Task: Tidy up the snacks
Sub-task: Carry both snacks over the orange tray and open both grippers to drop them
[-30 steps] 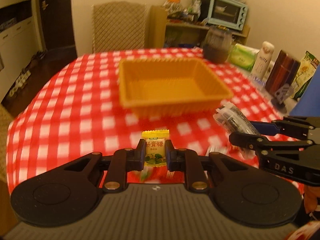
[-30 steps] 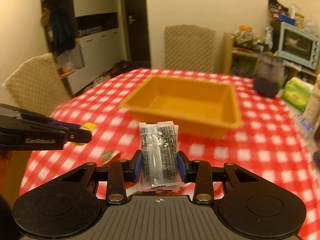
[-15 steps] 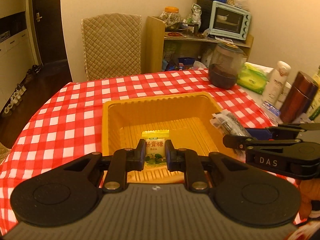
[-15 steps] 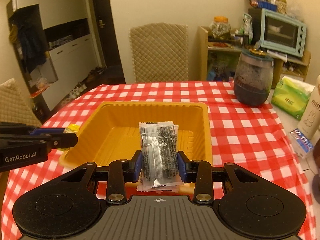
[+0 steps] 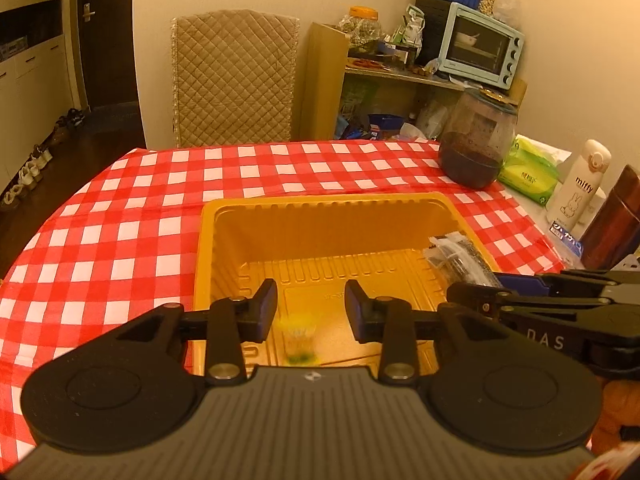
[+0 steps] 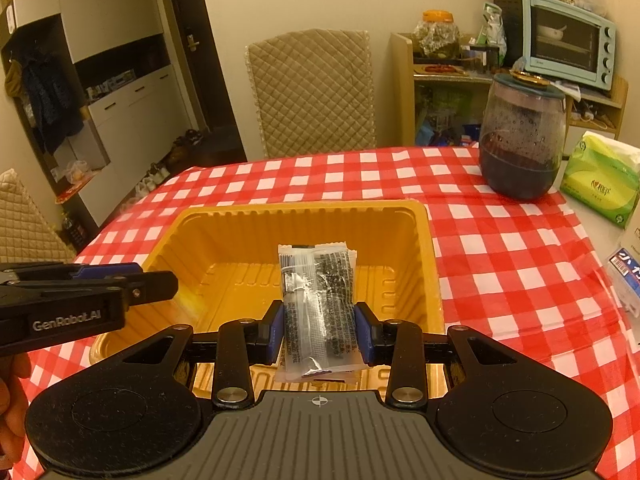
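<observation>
- A lived-in home dining room.
- A table point(image 6: 500, 248) under a red-and-white checked cloth fills the middle.
- A quilted chair point(image 6: 312, 92) stands at 12 o'clock.
- A wooden shelf point(image 5: 404, 72) at 1 o'clock carries a pale blue toaster oven point(image 5: 478, 46) and snack jars.
- Shoes point(image 5: 28, 168) line the floor at 9 o'clock beside white cabinets point(image 6: 132, 108).

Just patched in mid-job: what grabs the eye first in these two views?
The orange tray sits mid-table on the red checked cloth. The left gripper is open over it, a blurred yellow candy below its fingers. The right gripper is shut on a dark clear-wrapped packet above the tray.
</observation>
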Demonstrator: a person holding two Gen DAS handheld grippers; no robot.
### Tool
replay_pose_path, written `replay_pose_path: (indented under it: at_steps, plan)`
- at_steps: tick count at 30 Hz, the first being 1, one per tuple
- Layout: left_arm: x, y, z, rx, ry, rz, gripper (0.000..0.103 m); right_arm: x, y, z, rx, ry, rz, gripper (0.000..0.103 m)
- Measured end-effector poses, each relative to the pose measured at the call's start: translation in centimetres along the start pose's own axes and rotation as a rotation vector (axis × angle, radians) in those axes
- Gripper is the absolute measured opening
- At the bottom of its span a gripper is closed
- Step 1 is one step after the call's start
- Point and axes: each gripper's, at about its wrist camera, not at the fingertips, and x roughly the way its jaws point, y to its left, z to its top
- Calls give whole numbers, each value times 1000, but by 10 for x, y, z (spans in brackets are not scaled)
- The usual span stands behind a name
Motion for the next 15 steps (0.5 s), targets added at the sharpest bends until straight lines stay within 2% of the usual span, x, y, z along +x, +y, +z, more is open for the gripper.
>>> replay_pose_path:
  at_steps: [11, 14, 15]
  plan:
    - [-22, 5, -15, 1, 4, 9, 34, 4, 2, 3, 13, -5, 7, 37]
    - [-28, 4, -21, 2, 2, 15, 35, 4, 2, 5, 21, -35, 39, 38]
    - [-31, 4, -22, 2, 3, 16, 37, 4, 1, 6, 23, -51, 67, 46]
